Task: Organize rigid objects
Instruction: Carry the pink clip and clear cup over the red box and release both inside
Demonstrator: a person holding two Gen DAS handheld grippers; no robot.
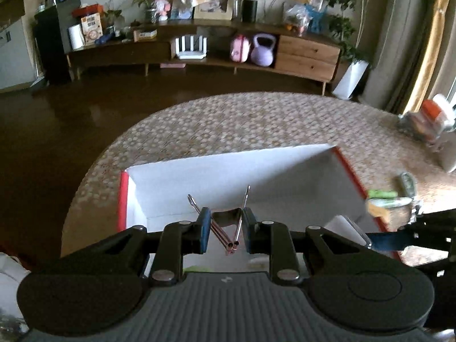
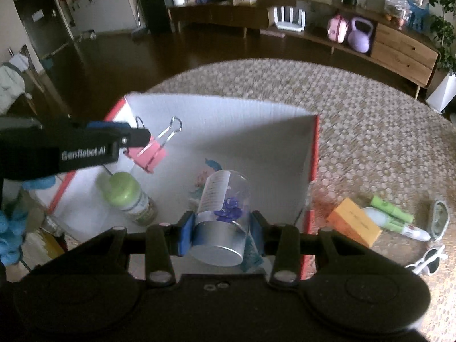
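Squarely within right claw point(image 2: 222, 232): jar point(image 2: 221, 222) (lid nearest).

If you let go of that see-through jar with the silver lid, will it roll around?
Probably, a bit. The clear jar, held by the right gripper over the white box, is round, so on its side it would likely roll until a wall stops it. It looks nearly empty, just small purple bits, so probably light. Its smooth sides may be slippery.

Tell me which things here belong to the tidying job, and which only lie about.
Job: pink binder clip in left gripper; clear jar in right gripper; white box; green-lidded bottle; orange box.
Lying about: purple kettlebell, white router.
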